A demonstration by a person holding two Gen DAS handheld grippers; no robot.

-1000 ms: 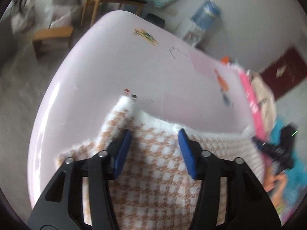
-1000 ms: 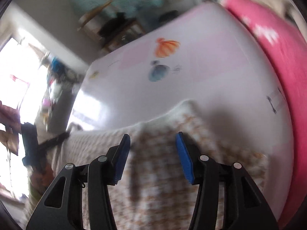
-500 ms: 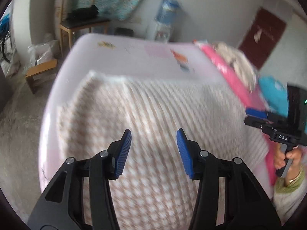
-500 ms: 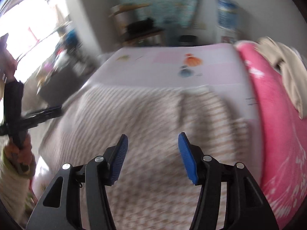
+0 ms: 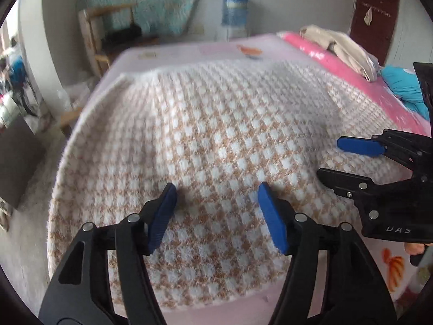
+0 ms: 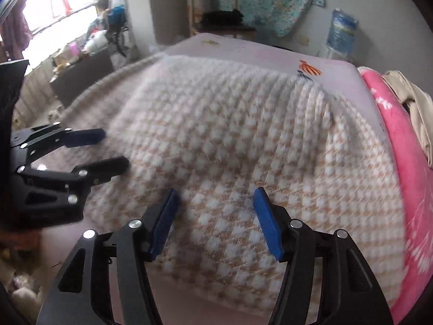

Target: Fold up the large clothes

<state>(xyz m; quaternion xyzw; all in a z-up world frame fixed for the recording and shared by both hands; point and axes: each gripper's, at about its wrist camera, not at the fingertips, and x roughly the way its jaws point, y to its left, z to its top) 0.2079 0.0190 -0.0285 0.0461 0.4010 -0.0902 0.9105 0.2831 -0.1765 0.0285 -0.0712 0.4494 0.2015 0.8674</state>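
A tan-and-white houndstooth knit garment (image 5: 216,135) (image 6: 243,149) lies spread flat on the pale pink bed (image 5: 189,51). My left gripper (image 5: 216,187) hovers over the garment's near part. Its jaws are opening, and nothing is between the blue pads. My right gripper (image 6: 216,191) hovers over the same near part, a little to the right. Its jaws are opening too, and they hold nothing. Each gripper shows in the other's view: the right gripper (image 5: 328,157) at the right edge, the left gripper (image 6: 116,147) at the left edge. The cloth under both is out of their grip.
A pink blanket (image 5: 338,59) runs along the bed's right side with a beige cloth pile (image 5: 341,46) and a teal pillow (image 5: 403,86) on it. A wooden chair (image 5: 105,40) and a water bottle (image 5: 234,10) stand beyond the far end. A dark cabinet (image 6: 84,78) is on the left.
Both grippers have drawn back from the garment's far edge to its near part and rolled level. Their jaws stand wider. The garment now lies flat below them.
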